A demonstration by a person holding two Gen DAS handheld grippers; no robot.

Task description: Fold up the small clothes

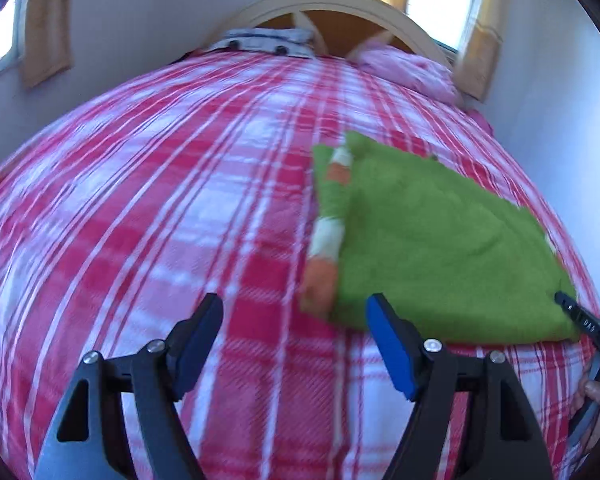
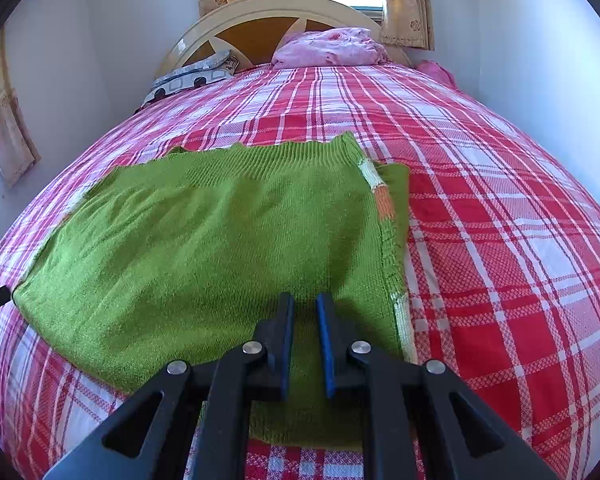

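**A:** Where is the garment?

**B:** A green knit sweater point(image 2: 204, 248) lies folded flat on the bed point(image 2: 500, 240), on the red and white plaid cover. A sleeve with white and orange bands point(image 1: 328, 232) is tucked along one edge of it.

**A:** And the claws?

**B:** The left claw point(image 1: 296, 312) is released, jaws wide, nothing between them, above bare plaid just beside the sweater's corner. The right claw point(image 2: 305, 304) is over the sweater's near edge with its jaws almost together; only a narrow slit remains. I cannot tell whether any knit is pinched in it.

**A:** What else is around?

**B:** A cream arched headboard point(image 2: 276, 4) at the far end, with a crumpled pink bundle point(image 2: 332, 50) and a grey patterned pillow point(image 2: 192, 76) against it. Yellow curtains point(image 2: 406, 4) hang at the window behind. White walls run close along both sides of the bed.

**A:** Anything in the way?

**B:** Nothing lies on the plaid between the claws and the sweater.

**A:** Do the views differ?

**B:** The right wrist view shows the sweater's ribbed hem and most of its surface sharply. The left wrist view is blurred, yet it shows the sleeve bands in full, a second curtained window point(image 1: 4, 36) on the left wall, and part of the other tool with fingers point(image 1: 592, 392) at its right edge.
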